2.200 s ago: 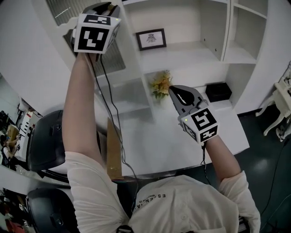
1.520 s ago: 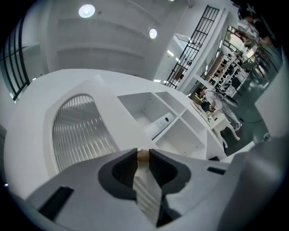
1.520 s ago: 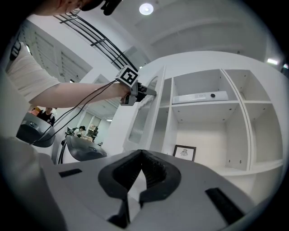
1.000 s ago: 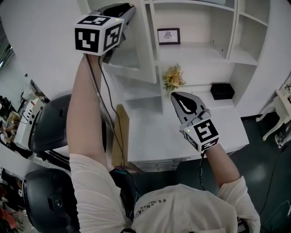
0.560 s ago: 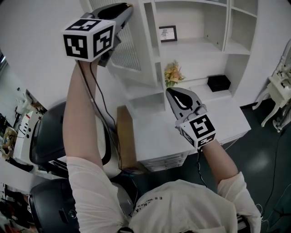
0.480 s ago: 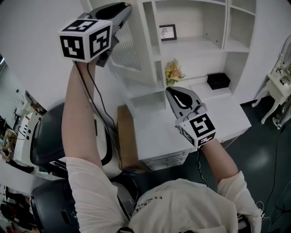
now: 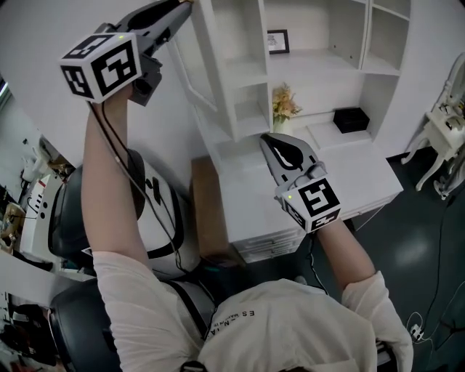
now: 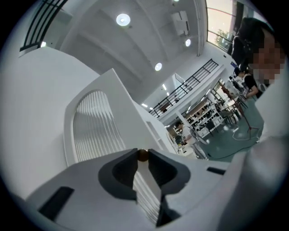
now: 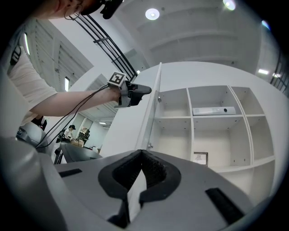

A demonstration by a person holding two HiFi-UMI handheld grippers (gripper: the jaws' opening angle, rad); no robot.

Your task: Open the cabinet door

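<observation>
The white cabinet door with its louvred panel stands swung out from the cabinet, nearly edge-on in the right gripper view. My left gripper is raised at the top left and is shut on the door's small brass knob, which sits pinched between the fingertips. The right gripper hovers over the desk below the open shelves, apart from the door. Its jaws meet at the tips with nothing between them. The left gripper also shows at the door's edge in that view.
Open shelves hold a framed picture, a bunch of flowers and a black box. A white desk lies beneath the cabinet. A brown board and a black chair stand at its left.
The left gripper has pulled leftward with the knob and the door has swung further out, from angled to nearly edge-on. The right gripper has drifted slightly left and stays shut.
</observation>
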